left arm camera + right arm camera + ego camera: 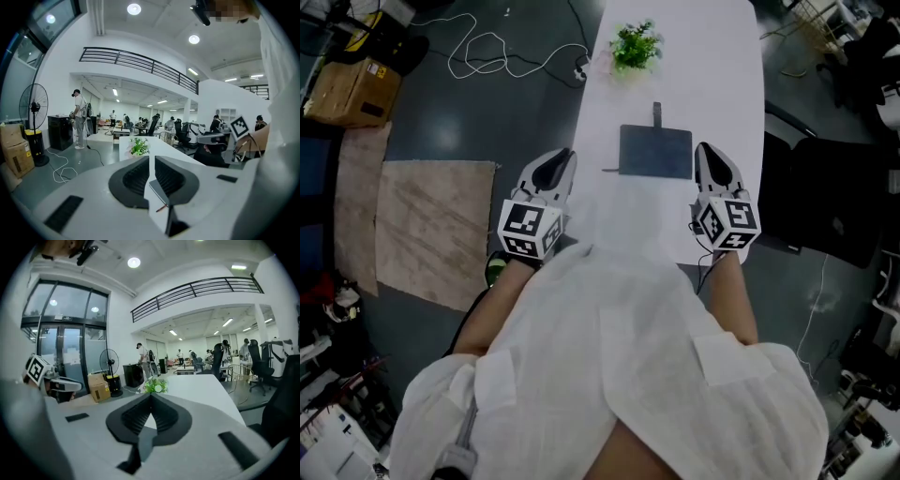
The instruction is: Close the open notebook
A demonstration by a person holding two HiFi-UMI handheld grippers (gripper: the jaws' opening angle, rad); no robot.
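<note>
Closed notebook with a dark grey-blue cover (655,151): lying flat on the long white table (712,84), cover shut, roughly midway across the width. A thin red-tipped stick (609,171) lies at its near left corner, and a short dark strip (656,114) projects from its far edge.

Left gripper (152,158): jaws a narrow slit apart, nothing between them, just left of the notebook and clear of it.

Right gripper (151,396): jaw tips together, empty, just right of the notebook.

Small green potted plant (635,44): at the table's far end.

Left marker cube (530,232) and right marker cube (729,223): black-and-white square codes.

Brown cardboard box (352,89): on the floor, label print too small to read.
</note>
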